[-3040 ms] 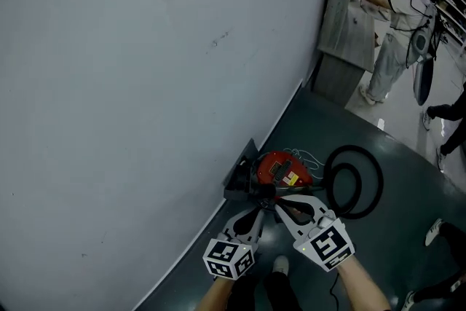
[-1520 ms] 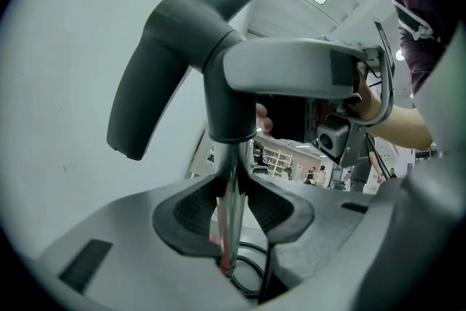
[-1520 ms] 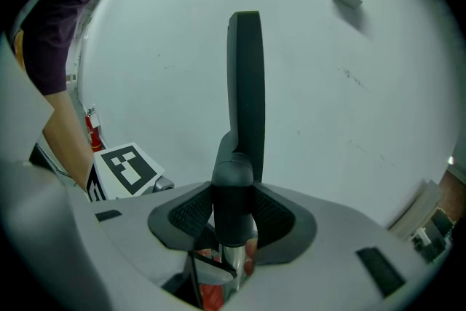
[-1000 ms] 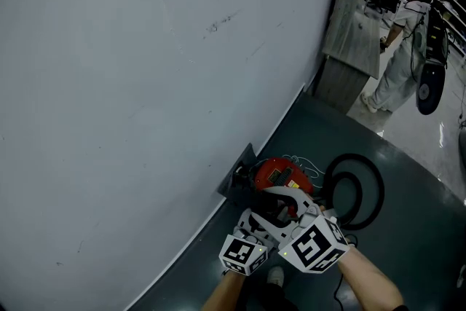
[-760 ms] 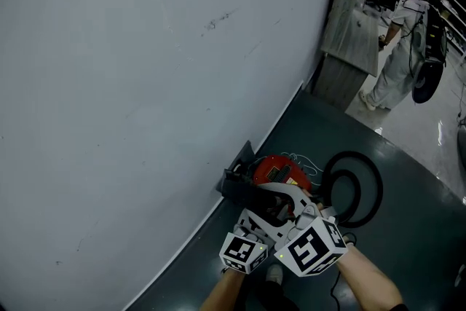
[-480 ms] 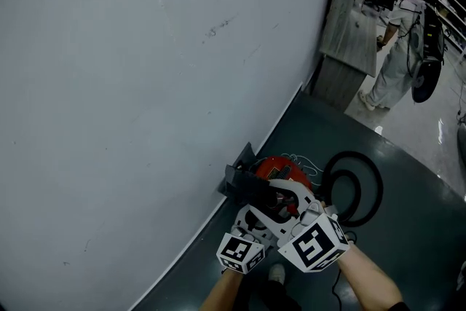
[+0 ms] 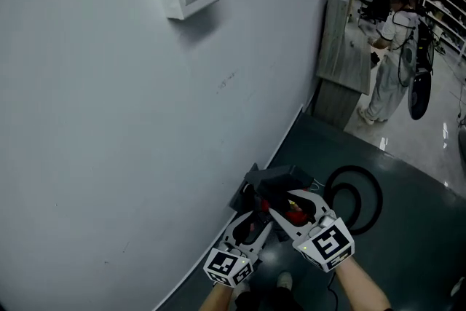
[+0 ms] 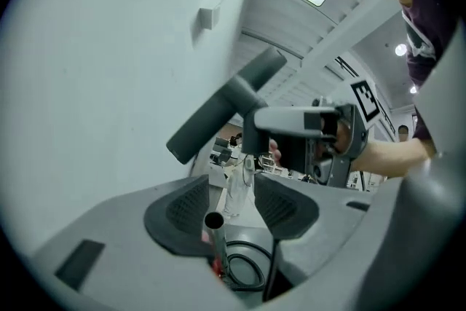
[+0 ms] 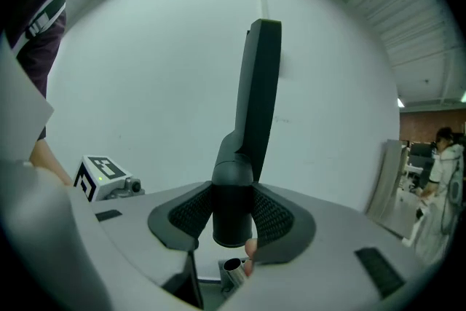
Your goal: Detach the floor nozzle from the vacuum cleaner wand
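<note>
Holds the dark grey plastic floor nozzle (image 9: 258,98) tight by its round neck in the right gripper (image 9: 233,215), off the wand, over the dark floor's (image 7: 408,229) edge by the white wall (image 7: 109,120). Opens the left gripper's (image 8: 231,204) jaws, thin silver metal wand tube (image 8: 215,229) between them, not squeezed.

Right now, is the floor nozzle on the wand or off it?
Off. The right gripper holds the floor nozzle by its neck, apart from the wand, whose open end shows below.

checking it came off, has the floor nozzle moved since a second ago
Yes. The floor nozzle has risen from the wall's foot toward the coiled hose, clamped in the right gripper, clear of the wand.
</note>
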Demonstrator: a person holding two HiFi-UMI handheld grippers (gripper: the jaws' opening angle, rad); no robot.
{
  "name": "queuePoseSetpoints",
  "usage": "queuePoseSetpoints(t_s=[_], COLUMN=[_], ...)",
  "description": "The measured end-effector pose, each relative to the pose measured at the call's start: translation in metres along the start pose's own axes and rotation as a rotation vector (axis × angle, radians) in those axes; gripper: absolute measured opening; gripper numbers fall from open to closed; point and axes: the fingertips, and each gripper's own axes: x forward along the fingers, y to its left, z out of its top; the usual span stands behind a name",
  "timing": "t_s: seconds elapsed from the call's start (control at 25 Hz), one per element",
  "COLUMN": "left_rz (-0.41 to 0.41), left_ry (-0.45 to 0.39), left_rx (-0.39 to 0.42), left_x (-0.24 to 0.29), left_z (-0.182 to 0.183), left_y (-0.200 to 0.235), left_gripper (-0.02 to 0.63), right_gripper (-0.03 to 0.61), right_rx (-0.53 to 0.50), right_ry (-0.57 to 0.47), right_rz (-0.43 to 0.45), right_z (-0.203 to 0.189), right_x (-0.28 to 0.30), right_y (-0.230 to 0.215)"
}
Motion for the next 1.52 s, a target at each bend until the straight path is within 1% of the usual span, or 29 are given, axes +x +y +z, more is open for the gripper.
queuePoseSetpoints(t_s=[0.12, 0.28, 0.32, 0.36, 0.48, 0.6, 0.84, 1.52], left_rz=[0.022, 0.079, 0.096, 0.108, 0.115, 0.113, 0.1, 0.116], left_ry=[-0.014, -0.021, -0.021, -0.024, -0.051, -0.075, -0.108, -0.099], left_rx=[0.023, 0.058, 0.068, 0.078, 0.096, 0.119, 0.138, 0.121], left_x=[-0.018, -0.036, -0.039, -0.043, -0.054, -0.062, -0.076, -0.082], left_z=[0.044, 0.1, 0.113, 0.126, 0.159, 0.18, 0.202, 0.201], left_y=[-0.012, -0.031, -0.035, -0.039, -0.055, -0.07, -0.084, -0.066], left_gripper=[0.163, 0.1, 0.072, 0.058, 0.032, 0.011, 0.005, 0.005], right_gripper=[0.17, 0.17, 0.17, 0.17, 0.17, 0.17, 0.17, 0.17], right_rx=[0.122, 0.239, 0.265, 0.29, 0.351, 0.402, 0.455, 0.452], right_ry=[-0.064, -0.134, -0.155, -0.177, -0.239, -0.283, -0.316, -0.34], right_rz=[-0.053, -0.115, -0.127, -0.138, -0.173, -0.194, -0.21, -0.229], right_z=[0.012, 0.038, 0.047, 0.055, 0.075, 0.082, 0.081, 0.087], right_x=[-0.027, -0.065, -0.074, -0.082, -0.106, -0.124, -0.139, -0.133], right_y=[-0.002, -0.007, -0.009, -0.01, -0.012, -0.013, -0.008, -0.014])
